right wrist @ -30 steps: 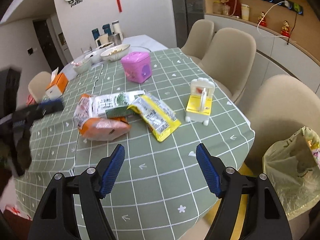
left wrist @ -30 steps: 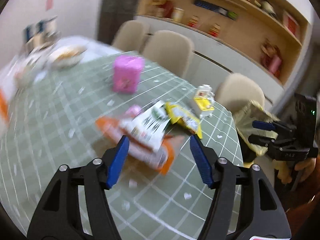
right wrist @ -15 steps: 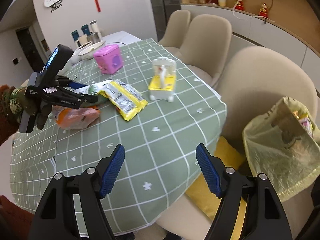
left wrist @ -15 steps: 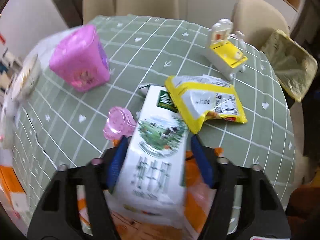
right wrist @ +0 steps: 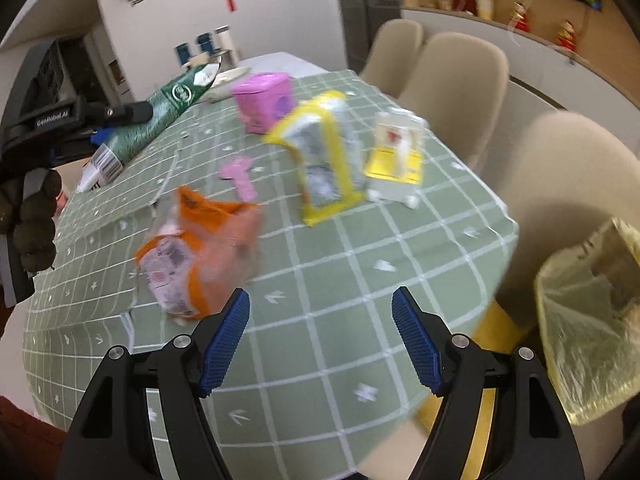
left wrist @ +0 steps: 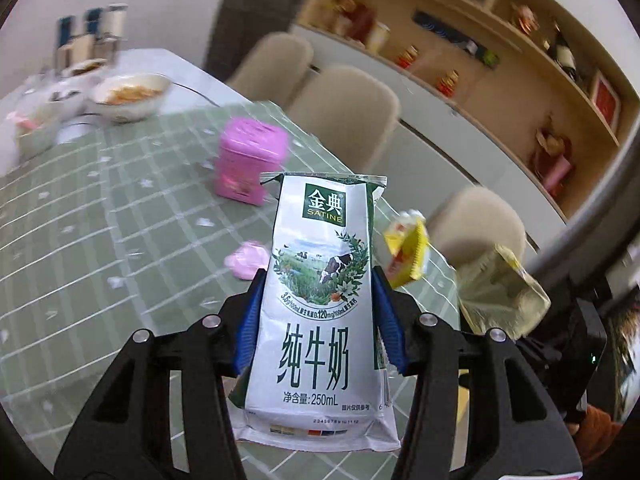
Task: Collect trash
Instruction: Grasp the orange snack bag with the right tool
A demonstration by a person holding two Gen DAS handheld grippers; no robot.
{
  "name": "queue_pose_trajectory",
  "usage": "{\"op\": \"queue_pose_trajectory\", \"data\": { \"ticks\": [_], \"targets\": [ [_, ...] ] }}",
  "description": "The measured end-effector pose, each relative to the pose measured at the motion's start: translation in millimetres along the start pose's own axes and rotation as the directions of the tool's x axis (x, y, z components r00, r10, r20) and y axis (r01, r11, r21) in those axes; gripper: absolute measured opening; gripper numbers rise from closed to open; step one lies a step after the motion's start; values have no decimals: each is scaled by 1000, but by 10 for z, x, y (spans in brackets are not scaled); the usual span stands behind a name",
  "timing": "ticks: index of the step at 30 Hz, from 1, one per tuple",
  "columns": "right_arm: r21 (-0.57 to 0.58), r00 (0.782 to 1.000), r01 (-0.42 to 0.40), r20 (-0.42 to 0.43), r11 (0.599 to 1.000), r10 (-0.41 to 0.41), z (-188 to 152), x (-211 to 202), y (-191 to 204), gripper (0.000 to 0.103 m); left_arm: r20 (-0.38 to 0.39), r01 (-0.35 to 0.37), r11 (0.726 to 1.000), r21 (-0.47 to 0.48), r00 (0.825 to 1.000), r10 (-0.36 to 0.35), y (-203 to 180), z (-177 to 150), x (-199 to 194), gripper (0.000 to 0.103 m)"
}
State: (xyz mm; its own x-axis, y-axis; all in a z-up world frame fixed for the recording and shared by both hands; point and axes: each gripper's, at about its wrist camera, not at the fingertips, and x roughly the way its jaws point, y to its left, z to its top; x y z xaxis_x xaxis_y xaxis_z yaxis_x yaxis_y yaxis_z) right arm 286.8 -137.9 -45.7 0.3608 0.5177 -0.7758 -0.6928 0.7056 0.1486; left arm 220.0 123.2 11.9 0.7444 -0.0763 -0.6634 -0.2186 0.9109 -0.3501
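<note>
Milk pouch (left wrist: 320, 312) clenched in left tool (left wrist: 316, 316), lifted off desk (left wrist: 100, 248). Right tool (right wrist: 320, 340) released, empty. Pouch to be carried level toward yellow bag (left wrist: 500, 292), grip kept firm until over opening.

Beige chairs (right wrist: 460, 80) ring a table under a green checked cloth (right wrist: 340, 272), beside wooden wall shelves (left wrist: 500, 52).
</note>
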Motion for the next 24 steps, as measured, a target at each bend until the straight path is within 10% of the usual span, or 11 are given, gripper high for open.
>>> {"op": "queue_pose_trajectory", "data": {
  "ticks": [10,24],
  "targets": [
    [-46,996,-85,4,995,85,196,278,534,70,-30,-168,970,-175,986,165,716,-708,-499,48],
    [-2,996,28,-81,1000,-28,137,845,669,70,-127,-192,957,-218,978,167,911,-1244,-474,48]
  ]
}}
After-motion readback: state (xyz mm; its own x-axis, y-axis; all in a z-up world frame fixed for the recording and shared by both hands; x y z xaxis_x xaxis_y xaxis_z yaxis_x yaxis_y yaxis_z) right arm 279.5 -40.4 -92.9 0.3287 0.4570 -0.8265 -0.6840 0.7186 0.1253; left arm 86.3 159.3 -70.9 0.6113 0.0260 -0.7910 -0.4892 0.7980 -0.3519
